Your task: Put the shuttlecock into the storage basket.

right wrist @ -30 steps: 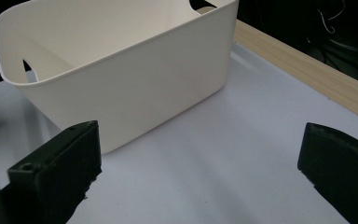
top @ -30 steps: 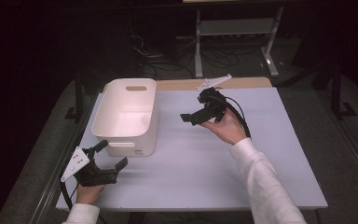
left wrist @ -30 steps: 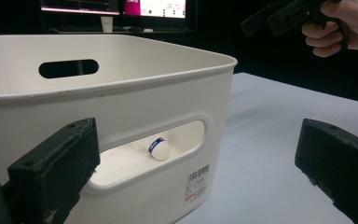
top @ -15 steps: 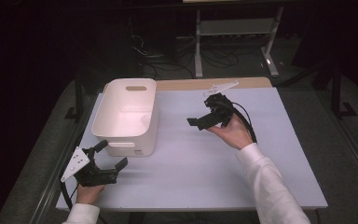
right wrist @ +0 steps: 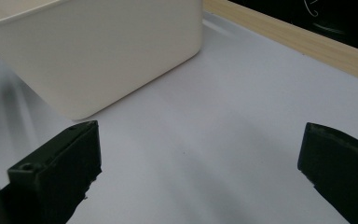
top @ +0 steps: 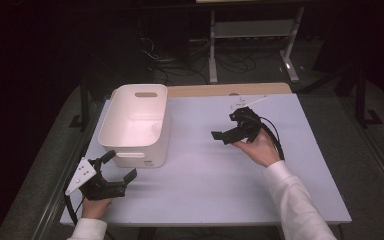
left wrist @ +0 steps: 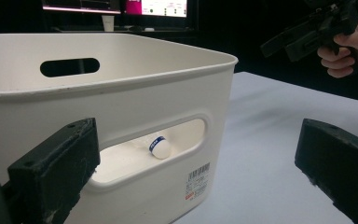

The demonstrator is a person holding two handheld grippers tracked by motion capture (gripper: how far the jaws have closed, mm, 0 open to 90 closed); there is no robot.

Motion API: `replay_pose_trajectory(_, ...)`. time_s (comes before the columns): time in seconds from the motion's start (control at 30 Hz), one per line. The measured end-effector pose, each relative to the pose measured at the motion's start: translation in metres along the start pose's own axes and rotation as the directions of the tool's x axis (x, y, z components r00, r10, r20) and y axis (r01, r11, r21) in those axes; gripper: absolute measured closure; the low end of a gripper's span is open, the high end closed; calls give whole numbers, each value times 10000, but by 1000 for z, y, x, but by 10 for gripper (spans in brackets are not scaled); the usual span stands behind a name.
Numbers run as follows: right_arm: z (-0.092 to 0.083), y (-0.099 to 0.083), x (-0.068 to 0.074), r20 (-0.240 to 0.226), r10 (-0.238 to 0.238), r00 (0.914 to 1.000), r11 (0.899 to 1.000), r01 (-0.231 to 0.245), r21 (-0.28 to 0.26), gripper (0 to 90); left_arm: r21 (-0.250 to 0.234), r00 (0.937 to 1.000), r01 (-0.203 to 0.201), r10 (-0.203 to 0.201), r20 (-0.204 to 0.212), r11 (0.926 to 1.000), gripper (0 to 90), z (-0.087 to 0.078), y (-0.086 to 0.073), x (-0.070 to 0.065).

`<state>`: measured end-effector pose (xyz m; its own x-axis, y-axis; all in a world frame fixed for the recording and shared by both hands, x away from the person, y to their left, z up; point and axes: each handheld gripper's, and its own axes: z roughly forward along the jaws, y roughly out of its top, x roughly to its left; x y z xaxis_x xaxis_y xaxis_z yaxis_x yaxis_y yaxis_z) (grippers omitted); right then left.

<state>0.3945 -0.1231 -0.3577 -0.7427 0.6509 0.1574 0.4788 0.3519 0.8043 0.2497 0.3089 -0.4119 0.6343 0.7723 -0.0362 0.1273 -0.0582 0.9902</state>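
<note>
A white plastic bin (top: 135, 120) with handle slots stands on the left half of the pale table (top: 205, 180). Through its near slot I see a small white cylinder with a blue band (left wrist: 160, 148) lying inside the bin (left wrist: 121, 88). My left gripper (top: 120, 165) rests near the table's front left corner, just in front of the bin, open and holding nothing. My right gripper (top: 227, 125) hovers over the table's middle right, jaws pointing left toward the bin (right wrist: 98, 51), open and holding nothing. The right gripper (left wrist: 307, 32) also appears in the left gripper view, at the upper right.
A wooden strip (top: 220, 90) runs along the table's far edge. Behind it stand a metal frame (top: 250, 30) and cables on a dark floor. Lit screens (left wrist: 121, 7) glow beyond the bin. Bare tabletop lies between the two grippers.
My right gripper has drifted to the right and slightly nearer, away from the bin. The left gripper and the bin have stayed put.
</note>
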Motion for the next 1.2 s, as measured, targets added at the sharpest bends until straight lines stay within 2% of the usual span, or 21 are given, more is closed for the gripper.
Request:
replay_pose_trajectory(0.33,-7,-9,-3,-21,72,10000,9997,-73,-248,0,-101,9999,119,-119,-9,9999,0,0,0,-1)
replay_pose_trajectory(0.37,-8,-11,-4,18,-74,10000,9996,74,-284,0,-102,9999,121,-122,-9,9999,0,0,0,-1)
replay_pose_trajectory(0.6,-14,-21,-6,101,38,9999,9993,-34,-377,0,-99,9999,110,-110,3,9999,0,0,0,-1)
replay_pose_trajectory(0.93,-25,-33,-9,207,91,9997,9969,-75,-784,0,-106,9999,142,-142,-17,9998,0,0,0,-1)
replay_pose_trajectory(1.1,-29,-39,-10,247,171,9995,9963,-149,-851,0,-65,10000,35,-35,-4,10000,0,0,0,-1)
replay_pose_trajectory(1.2,-31,-42,-10,267,102,9996,9965,-79,-832,0,-38,9999,147,-148,-41,9999,0,-1,0,-2)
